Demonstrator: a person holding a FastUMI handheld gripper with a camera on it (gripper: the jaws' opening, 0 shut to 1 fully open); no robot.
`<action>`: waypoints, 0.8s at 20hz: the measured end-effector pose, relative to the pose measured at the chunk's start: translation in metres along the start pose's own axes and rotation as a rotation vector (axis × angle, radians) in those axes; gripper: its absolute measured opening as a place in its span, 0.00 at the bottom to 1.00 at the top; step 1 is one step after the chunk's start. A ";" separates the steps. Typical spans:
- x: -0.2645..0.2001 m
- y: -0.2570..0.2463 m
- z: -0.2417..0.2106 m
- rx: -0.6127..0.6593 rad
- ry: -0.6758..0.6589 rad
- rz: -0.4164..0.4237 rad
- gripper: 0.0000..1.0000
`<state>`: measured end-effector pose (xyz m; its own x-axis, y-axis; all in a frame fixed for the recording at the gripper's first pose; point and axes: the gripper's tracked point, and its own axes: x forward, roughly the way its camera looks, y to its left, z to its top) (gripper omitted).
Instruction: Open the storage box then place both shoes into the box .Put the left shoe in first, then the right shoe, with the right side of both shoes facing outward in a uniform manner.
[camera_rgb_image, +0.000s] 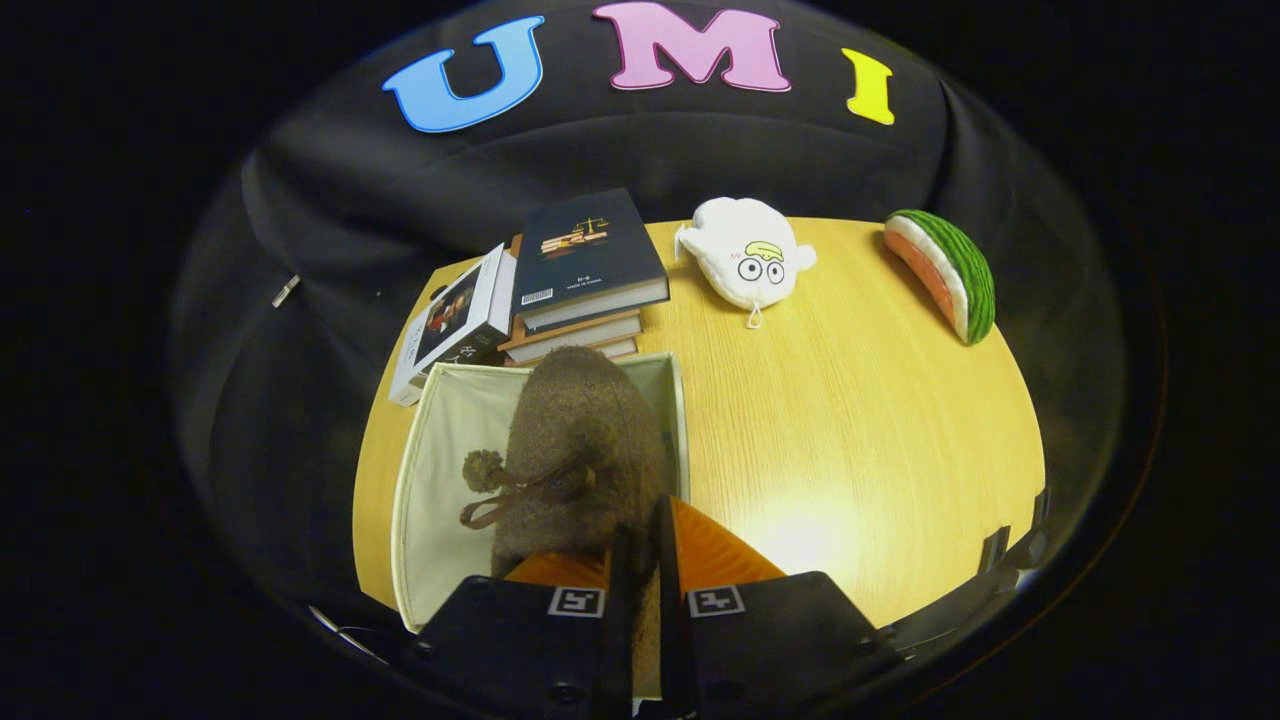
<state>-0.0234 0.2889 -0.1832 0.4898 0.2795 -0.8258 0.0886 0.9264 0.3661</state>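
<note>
The claw (640, 560) is clamped on the heel edge of a brown fuzzy shoe (585, 450), its two orange fingers (715, 550) drawn nearly together with a strip of the shoe's collar pinched between them; the shoe hangs toe-forward over the open storage box (440, 470), a pale fabric box on the wooden counter (850, 430), with its pompom lace (485, 470) dangling on the left side; just beyond the box lies a stack of books (585, 275), a boxed book (455, 320) leaning beside it; further right on the counter sit a white plush toy (750, 260) and a watermelon-slice plush (945, 275), well apart from the box.
</note>
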 end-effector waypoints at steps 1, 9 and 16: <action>0.000 0.003 -0.003 0.008 0.005 0.009 0.19; -0.020 0.029 -0.010 0.040 -0.014 0.144 0.73; -0.029 0.013 0.007 0.047 -0.076 0.129 0.97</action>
<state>-0.0306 0.2908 -0.1512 0.5639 0.3734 -0.7366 0.0602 0.8710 0.4876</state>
